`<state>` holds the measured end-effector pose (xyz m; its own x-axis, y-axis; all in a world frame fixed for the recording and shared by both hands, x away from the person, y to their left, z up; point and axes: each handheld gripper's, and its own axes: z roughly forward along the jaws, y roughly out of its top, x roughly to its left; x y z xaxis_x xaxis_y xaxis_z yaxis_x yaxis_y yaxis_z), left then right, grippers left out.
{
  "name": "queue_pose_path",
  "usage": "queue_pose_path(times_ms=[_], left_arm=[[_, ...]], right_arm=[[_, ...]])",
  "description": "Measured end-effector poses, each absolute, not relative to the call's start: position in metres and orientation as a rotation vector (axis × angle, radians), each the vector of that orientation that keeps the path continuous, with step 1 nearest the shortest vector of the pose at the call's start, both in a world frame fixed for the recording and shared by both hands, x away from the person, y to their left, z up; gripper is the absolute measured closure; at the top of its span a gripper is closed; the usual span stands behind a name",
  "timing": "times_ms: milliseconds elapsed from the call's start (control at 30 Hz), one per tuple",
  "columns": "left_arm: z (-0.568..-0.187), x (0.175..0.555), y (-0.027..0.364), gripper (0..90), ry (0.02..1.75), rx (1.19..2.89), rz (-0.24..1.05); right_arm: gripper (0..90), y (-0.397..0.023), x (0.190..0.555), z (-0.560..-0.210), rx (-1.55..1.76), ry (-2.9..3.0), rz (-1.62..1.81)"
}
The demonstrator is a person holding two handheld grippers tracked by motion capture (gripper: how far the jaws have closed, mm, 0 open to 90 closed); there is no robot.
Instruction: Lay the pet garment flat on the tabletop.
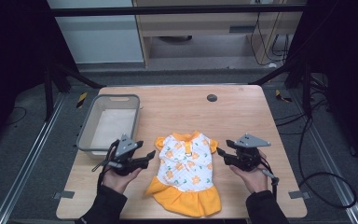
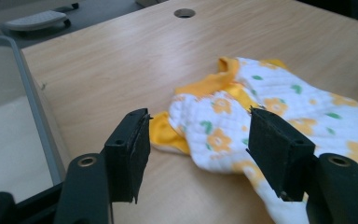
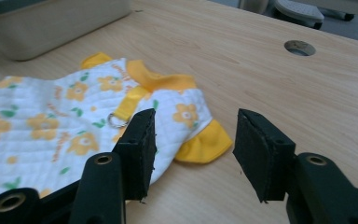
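A small white dress (image 1: 185, 170) with orange flowers, orange collar and orange skirt hem lies flat on the wooden table (image 1: 182, 105). My left gripper (image 1: 150, 156) hovers open just left of the dress's left sleeve (image 2: 168, 133), nothing between its jaws. My right gripper (image 1: 220, 152) is open beside the right sleeve (image 3: 205, 140), jaws empty. A metal ring (image 3: 115, 120) hangs on the orange strap at the dress's chest.
A grey plastic bin (image 1: 108, 122) sits at the table's left, beyond my left gripper. A round cable hole (image 1: 211, 97) marks the far middle of the table. Cables lie on the floor at right (image 1: 317, 154).
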<state>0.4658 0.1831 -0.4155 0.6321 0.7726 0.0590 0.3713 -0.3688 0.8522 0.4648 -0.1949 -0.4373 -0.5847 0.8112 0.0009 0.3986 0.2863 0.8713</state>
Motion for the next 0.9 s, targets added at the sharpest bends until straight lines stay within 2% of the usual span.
queue_pose_path(times_ms=[167,300,500,733,900], left_arm=[[-0.429,0.508,0.162,40.0,0.934,2.051,0.653],[-0.449,0.534,0.153,41.0,1.016,2.082,0.617],[-0.475,0.550,0.145,43.2,1.066,2.183,0.615],[-0.491,0.556,0.147,50.1,1.119,2.180,0.579],[-0.495,0.554,0.148,61.7,1.148,2.131,0.518]], right_arm=[[47.4,-0.194,0.496,-0.448,1.163,2.090,1.199],[49.1,-0.190,0.518,-0.466,1.216,2.097,1.157],[51.8,-0.184,0.538,-0.488,1.250,2.137,1.092],[55.5,-0.176,0.545,-0.501,1.270,2.191,1.061],[62.9,-0.170,0.546,-0.503,1.265,2.215,1.041]])
